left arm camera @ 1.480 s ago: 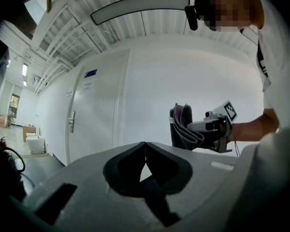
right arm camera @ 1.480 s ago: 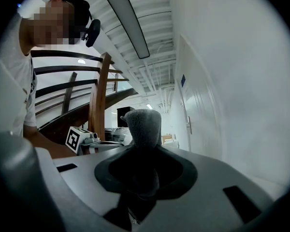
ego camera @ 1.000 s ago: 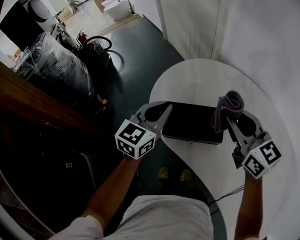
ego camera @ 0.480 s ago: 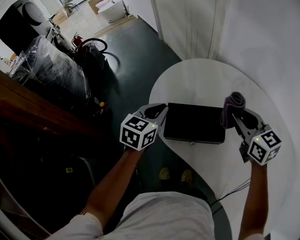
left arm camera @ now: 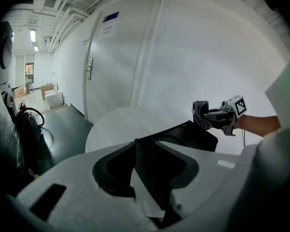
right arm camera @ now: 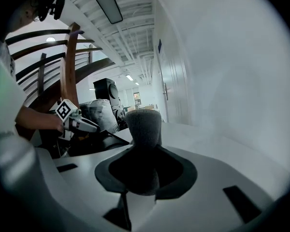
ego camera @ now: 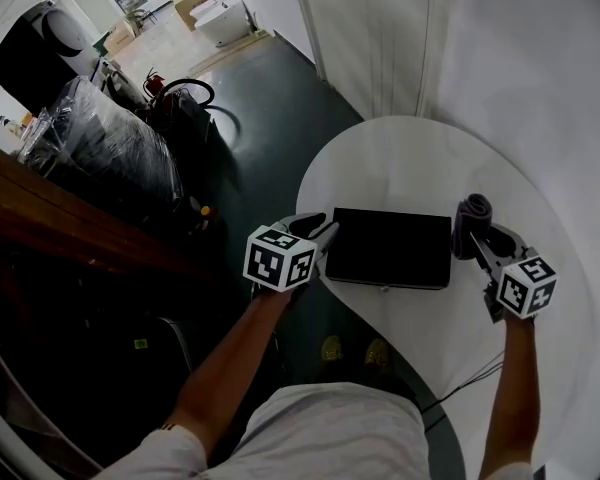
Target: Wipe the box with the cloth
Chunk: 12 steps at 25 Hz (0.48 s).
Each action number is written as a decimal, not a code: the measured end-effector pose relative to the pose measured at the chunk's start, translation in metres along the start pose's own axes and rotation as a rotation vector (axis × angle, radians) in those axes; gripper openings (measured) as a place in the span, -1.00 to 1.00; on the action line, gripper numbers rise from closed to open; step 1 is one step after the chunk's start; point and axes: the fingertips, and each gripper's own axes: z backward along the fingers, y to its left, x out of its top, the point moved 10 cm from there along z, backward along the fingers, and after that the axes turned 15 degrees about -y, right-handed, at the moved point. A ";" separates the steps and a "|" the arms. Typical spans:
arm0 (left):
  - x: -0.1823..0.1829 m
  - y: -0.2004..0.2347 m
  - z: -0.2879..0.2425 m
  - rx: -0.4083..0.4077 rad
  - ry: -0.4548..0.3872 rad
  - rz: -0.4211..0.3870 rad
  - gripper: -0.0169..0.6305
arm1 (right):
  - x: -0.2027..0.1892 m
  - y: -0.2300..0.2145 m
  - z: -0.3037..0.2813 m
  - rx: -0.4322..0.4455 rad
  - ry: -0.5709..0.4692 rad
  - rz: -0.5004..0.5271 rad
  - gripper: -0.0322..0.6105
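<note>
A flat black box (ego camera: 390, 248) lies on the round white table (ego camera: 400, 158). My left gripper (ego camera: 325, 233) is at the box's left end. Its jaws are opening, and in the left gripper view the box's near edge (left arm camera: 193, 134) runs between them at my left gripper (left arm camera: 150, 151) with a gap showing. My right gripper (ego camera: 472, 236) is shut on a rolled grey cloth (ego camera: 471, 218) just off the box's right end. The cloth (right arm camera: 144, 127) stands up from the right gripper's jaws (right arm camera: 144, 153). Beyond it are the box (right arm camera: 94, 141) and the left gripper (right arm camera: 89, 125).
A white door (ego camera: 380, 28) and wall stand behind the table. Left of the table lie dark floor, plastic-wrapped goods (ego camera: 100, 138) and a wooden rail (ego camera: 60, 213). A thin cable (ego camera: 470, 378) hangs off the table's near edge by my right arm.
Both grippers have sunk towards the table. The cloth has come down from above the box's right end to beside it. The left gripper has drawn close against the box's left end.
</note>
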 end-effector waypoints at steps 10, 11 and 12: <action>-0.008 0.003 -0.011 0.026 0.088 0.049 -0.51 | -0.033 -0.023 -0.012 0.014 0.097 -0.081 -0.60; -0.008 0.003 -0.012 0.026 0.091 0.049 -0.51 | -0.035 -0.023 -0.014 0.024 0.100 -0.090 -0.60; -0.008 0.002 -0.012 0.027 0.095 0.050 -0.51 | -0.036 -0.023 -0.015 0.034 0.103 -0.098 -0.60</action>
